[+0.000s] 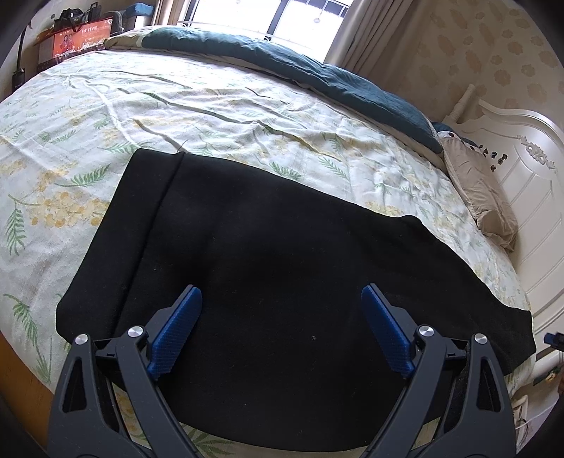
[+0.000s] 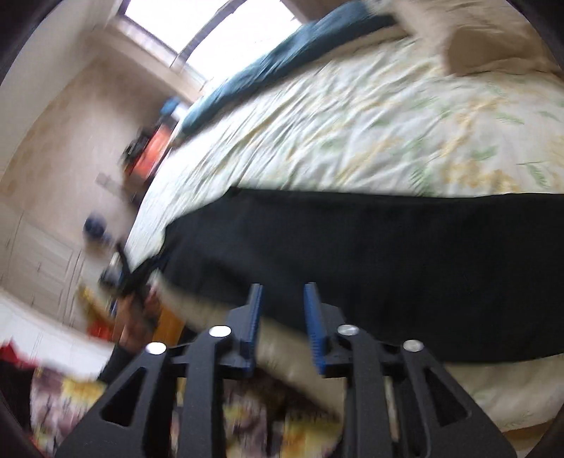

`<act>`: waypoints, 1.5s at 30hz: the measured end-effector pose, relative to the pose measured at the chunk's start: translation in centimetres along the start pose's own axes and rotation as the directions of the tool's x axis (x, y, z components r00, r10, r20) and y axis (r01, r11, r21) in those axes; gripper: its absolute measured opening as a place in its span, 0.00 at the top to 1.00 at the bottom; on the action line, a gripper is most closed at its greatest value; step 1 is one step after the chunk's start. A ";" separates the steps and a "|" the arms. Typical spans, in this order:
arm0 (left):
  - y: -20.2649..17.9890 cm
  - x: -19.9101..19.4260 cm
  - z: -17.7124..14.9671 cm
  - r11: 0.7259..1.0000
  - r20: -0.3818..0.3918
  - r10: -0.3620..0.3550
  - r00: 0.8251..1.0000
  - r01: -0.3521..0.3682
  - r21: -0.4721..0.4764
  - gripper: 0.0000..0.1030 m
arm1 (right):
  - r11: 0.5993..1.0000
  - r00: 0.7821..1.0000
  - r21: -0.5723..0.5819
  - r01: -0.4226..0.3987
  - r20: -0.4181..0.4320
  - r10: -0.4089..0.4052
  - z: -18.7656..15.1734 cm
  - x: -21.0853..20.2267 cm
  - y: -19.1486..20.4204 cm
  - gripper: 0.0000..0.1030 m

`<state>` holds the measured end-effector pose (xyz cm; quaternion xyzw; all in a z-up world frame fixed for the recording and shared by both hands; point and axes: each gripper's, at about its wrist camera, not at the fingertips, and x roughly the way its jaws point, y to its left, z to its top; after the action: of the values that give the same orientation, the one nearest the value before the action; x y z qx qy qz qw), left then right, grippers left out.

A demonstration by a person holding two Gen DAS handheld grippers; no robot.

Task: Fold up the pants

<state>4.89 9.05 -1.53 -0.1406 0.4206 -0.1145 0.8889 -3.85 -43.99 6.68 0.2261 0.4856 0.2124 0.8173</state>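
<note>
Left wrist view: black pants (image 1: 282, 253) lie flat on the floral bedsheet (image 1: 211, 102), long axis running from 10 toward 4 o'clock. Left gripper (image 1: 281, 299) hovers above them, fingers spread wide, empty. Right gripper (image 2: 283, 292), blurred, holds nothing, fingers slightly parted.

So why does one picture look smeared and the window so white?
Right wrist view: motion blur smears the bed sheet and room. Left wrist view: sharp, but the window is blown out, the black pants lose detail, and fisheye bends the bed.
</note>
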 end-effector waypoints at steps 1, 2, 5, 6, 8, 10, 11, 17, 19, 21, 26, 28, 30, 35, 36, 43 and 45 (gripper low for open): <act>0.0 0.0 0.0 1.000 -0.002 -0.004 1.000 0.004 -0.001 0.11 | 1.000 0.999 -0.019 0.022 0.031 -0.021 0.2 -0.6 0.1 0.60; 0.1 0.0 0.0 1.000 -0.002 -0.006 1.000 0.006 0.001 0.11 | 0.999 0.998 -0.026 0.030 0.048 -0.029 0.5 -0.9 0.1 0.55; 0.0 0.2 0.1 1.000 -0.004 0.002 1.000 -0.002 0.003 0.11 | 0.992 0.996 -0.092 0.081 0.054 -0.076 2.6 -0.2 -0.5 0.43; -0.1 0.2 0.0 1.000 -0.001 0.004 1.000 -0.004 0.003 0.09 | 0.989 0.996 -0.125 0.082 0.048 -0.076 3.7 0.9 -0.9 0.43; -0.2 0.3 -0.1 1.000 0.001 0.009 1.000 -0.009 0.013 0.08 | 0.984 0.996 -0.150 0.094 0.015 -0.093 5.5 3.7 -2.2 0.43; -0.5 0.4 -0.2 0.999 0.006 0.025 1.000 -0.025 0.026 0.08 | 0.975 0.988 -0.177 0.136 -0.042 -0.146 7.0 6.7 -3.7 0.43; -0.6 0.4 -0.3 0.999 0.007 0.034 0.999 -0.034 0.035 0.08 | 0.969 0.984 -0.199 0.148 -0.070 -0.164 7.5 7.9 -4.3 0.43; -1.1 0.7 -0.4 0.995 0.005 0.074 0.997 -0.074 0.074 0.06 | 0.923 0.948 -0.341 0.180 -0.190 -0.256 9.3 12.7 -5.7 0.44; -1.1 0.7 -0.3 0.995 0.005 0.076 0.997 -0.076 0.066 0.06 | 0.908 0.939 -0.371 0.194 -0.198 -0.281 9.6 13.3 -5.6 0.54; -1.1 0.8 -0.3 0.995 0.005 0.081 0.997 -0.081 0.057 0.06 | 0.904 0.930 -0.392 0.169 -0.241 -0.278 9.5 13.8 -5.1 0.90; -1.2 0.9 -0.1 0.994 0.003 0.095 0.995 -0.095 0.046 0.06 | 0.862 0.910 -0.441 0.251 -0.197 -0.365 9.8 13.3 -3.9 0.95; -1.1 0.9 -0.1 0.995 0.006 0.094 0.996 -0.094 0.036 0.05 | 0.868 0.909 -0.420 0.265 -0.190 -0.370 9.9 13.5 -4.4 0.96; -1.1 1.0 -0.1 0.995 0.008 0.097 0.995 -0.097 0.033 0.05 | 0.886 0.913 -0.377 0.269 -0.194 -0.360 9.8 14.4 -5.3 0.96; -1.5 1.2 -0.2 0.992 0.009 0.110 0.994 -0.111 0.057 0.03 | 0.956 0.962 -0.214 0.202 -0.139 -0.234 9.7 11.7 -6.8 0.94; -1.5 1.2 -0.2 0.992 0.009 0.111 0.994 -0.111 0.059 0.03 | 0.964 0.972 -0.182 0.192 -0.103 -0.213 9.4 10.0 -7.2 0.89; -1.5 1.3 -0.3 0.991 0.013 0.112 0.994 -0.113 0.077 0.03 | 0.967 0.951 0.146 0.209 0.201 -0.236 4.5 -6.3 -15.3 0.43; -1.5 1.2 -0.3 0.990 0.014 0.114 0.993 -0.115 0.078 0.03 | 0.929 0.916 0.274 0.247 0.248 -0.317 2.5 -10.6 -18.7 0.43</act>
<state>5.31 7.16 -2.06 -0.0815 0.4187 -0.0791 0.9010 -3.93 -65.51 4.34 0.2777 0.4111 -0.0031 0.8682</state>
